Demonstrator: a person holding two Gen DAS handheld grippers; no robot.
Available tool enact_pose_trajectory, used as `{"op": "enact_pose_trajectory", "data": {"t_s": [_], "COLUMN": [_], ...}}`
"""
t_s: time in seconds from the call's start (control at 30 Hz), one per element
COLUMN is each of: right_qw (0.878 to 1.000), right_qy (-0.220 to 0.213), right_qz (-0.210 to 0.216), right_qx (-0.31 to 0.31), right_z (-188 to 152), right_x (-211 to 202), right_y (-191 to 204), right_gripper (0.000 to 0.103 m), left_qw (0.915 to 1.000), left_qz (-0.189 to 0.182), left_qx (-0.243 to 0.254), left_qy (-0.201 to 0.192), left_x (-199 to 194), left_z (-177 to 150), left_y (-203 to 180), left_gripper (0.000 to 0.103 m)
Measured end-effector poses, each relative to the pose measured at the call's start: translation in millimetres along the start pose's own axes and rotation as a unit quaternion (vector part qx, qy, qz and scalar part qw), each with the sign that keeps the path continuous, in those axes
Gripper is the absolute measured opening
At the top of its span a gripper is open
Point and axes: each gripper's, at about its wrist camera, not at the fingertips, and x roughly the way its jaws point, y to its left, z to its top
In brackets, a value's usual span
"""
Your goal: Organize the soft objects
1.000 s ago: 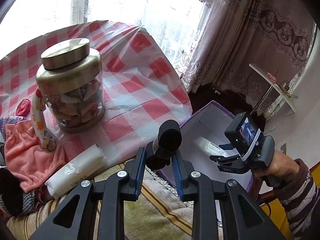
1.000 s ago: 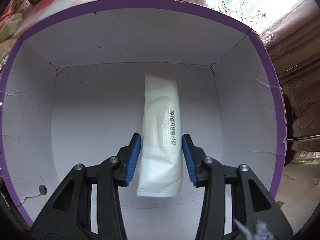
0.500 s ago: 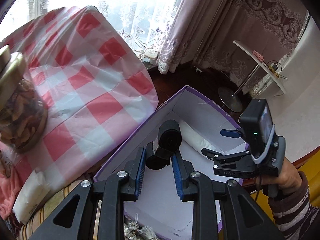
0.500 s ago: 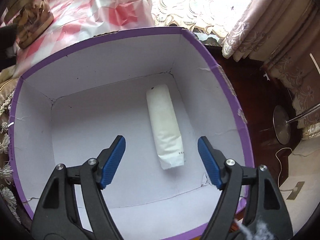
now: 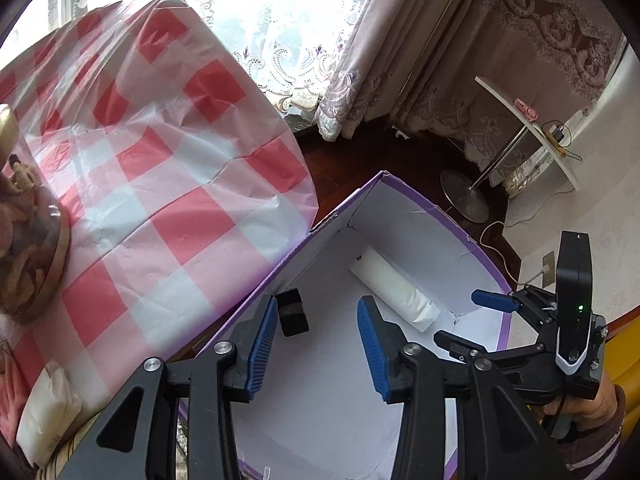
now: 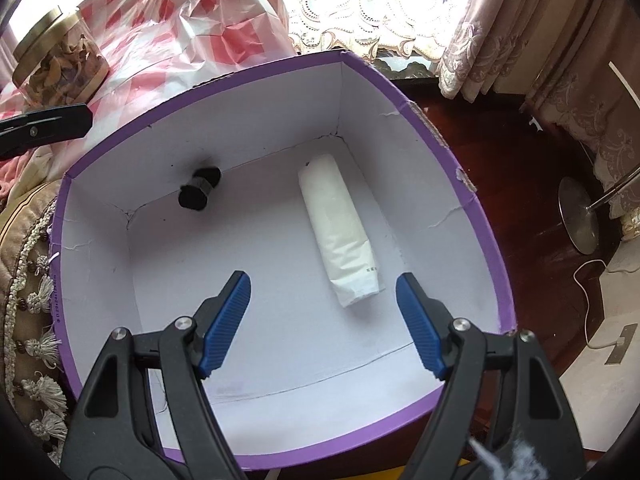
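Both tools have let go since the earlier frames. Left tool [image 5: 316, 332] had a black roll pinched between its pads; its jaws have just been opening, and the roll [image 6: 199, 191] now sits free inside the box [image 6: 424, 120], against the far wall near the left corner, blurred, possibly not yet at rest. Nothing is between the left pads [image 5: 260, 344] now; in the left wrist view the roll [image 5: 293, 312] shows past the left pad, apart from it.

Right tool [image 6: 323, 326] had clamped the white pack a second ago. Its jaws have just been opening too and now stand wide with nothing between them. Pack [image 6: 340, 236] lies flat on the box floor, lengthwise, toward the right wall, far end close to the far right corner. The right tool has lifted away from it: the whole box rim now shows in its view.

Reading: two soft items are in the box, well apart from each other. Both tools are free for the next pick.

Still out: another white pack [image 5: 46, 416] at the near edge of the counter, beside the checked cloth [image 5: 160, 184]; pink fabric [image 5: 10, 392] just next to it. Jar [image 6: 60, 64] stands on the cloth, not soft, presumably left alone.

Likely next: left tool to the remaining pack, it being the nearer.
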Motion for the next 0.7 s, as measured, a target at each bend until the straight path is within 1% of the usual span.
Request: {"op": "enact_pose_trajectory", "data": {"t_s": [0.17,0.3,0.43,0.57,0.7], "right_qw": [1.000,0.998,0.995,0.991,0.983], "right_qy": [-0.004,-0.010,-0.018,-0.023,-0.003], "right_qz": [0.021,0.050,0.075,0.113,0.177], "right_qx": [-0.022,-0.040,-0.058,-0.068,-0.057], "right_z": [0,5,16,24,32], "right_x": [-8,-16,-26,-36,-39], "right_y": [31,56,85,117,154], "right_gripper": [0.078,0.078,0.078,0.078,0.078], "left_qw": [0.9990,0.9961,0.9919,0.9867,0.9787], "left_qz": [-0.008,-0.014,-0.010,0.000,0.017], "left_qx": [-0.035,-0.074,-0.109,-0.141,-0.178], "left_qy": [-0.025,-0.047,-0.064,-0.082,-0.100], "left_x": [-31,-59,-83,-109,-136], "left_z": [-17,-42,-68,-95,-126], "left_y": [21,45,70,94,124], "left_gripper": [0.043,0.043,0.043,0.043,0.043]}}
